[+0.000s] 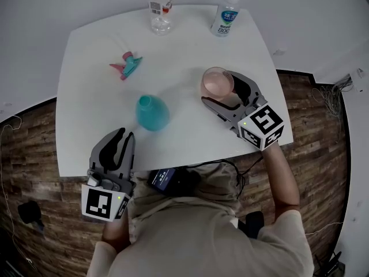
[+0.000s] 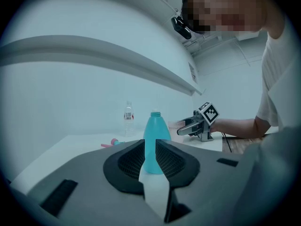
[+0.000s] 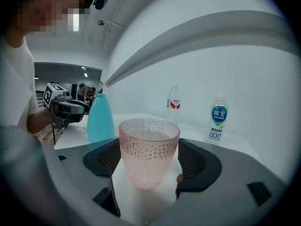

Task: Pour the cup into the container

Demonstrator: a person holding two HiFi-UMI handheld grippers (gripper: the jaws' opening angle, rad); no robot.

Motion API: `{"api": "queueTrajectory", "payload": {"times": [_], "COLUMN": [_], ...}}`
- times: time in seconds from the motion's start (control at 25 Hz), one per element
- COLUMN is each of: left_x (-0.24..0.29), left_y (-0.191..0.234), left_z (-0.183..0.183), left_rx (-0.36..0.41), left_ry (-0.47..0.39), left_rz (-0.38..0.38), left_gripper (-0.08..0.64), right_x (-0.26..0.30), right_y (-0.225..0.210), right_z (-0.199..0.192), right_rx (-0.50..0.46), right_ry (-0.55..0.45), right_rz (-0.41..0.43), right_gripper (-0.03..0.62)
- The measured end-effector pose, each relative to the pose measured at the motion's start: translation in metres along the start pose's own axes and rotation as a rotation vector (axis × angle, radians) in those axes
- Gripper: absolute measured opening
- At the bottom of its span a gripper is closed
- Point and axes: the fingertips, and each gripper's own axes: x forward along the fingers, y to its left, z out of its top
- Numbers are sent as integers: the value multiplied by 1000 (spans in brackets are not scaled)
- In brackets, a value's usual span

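There is one pink cup (image 1: 217, 83). There is one teal bottle (image 1: 152, 112). There are two drink bottles: one clear water bottle (image 1: 161, 7) and one white bottle (image 1: 225, 15). There is one spray top (image 1: 127, 64). They all sit on one white counter (image 1: 92, 108).

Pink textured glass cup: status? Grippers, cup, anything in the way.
Right hand-held gripper open around pink textured glass cup, upright on white table. Left hand-held gripper open, empty, short of teal plastic bottle. Nothing between cup and bottle.
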Motion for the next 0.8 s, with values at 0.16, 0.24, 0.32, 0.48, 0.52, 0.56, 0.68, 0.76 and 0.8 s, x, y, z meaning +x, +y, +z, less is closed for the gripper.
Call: {"api": "queueTrajectory", "payload": {"times": [0.16, 0.24, 0.32, 0.48, 0.52, 0.56, 0.68, 0.76, 0.8], "left_x": [0, 1, 1, 1, 1, 1, 1, 2, 2], "left_y": [1, 0, 0, 0, 1, 1, 0, 0, 0], "left_z": [-1, -1, 0, 0, 0, 1, 0, -1, -2], "left_rx": [-1, 0, 3, 4, 3, 2, -2, -2, -2], "left_ry": [3, 3, 2, 6, 5, 4, 7, 10, 12], "left_rz": [2, -1, -3, -2, -2, -2, -2, -4, -4], "left_gripper": [66, 66, 66, 66, 66, 66, 66, 66, 66], "right_x": [0, -1, -2, -1, -1, -1, -1, -1, -1], "right_y": [1, 2, 3, 2, 2, 3, 4, 5, 5], "right_z": [-1, -2, -2, -4, -4, -4, -4, -3, -3], "right_rx": [-28, -38, -55, -72, -72, -70, -63, -66, -69], "right_ry": [10, 12, 21, 40, 40, 39, 30, 21, 17], "right_rz": [52, 94, 141, 205, 217, 228, 263, 282, 290], "right_gripper": [377, 377, 376, 376, 377, 377, 377, 377, 377]}}
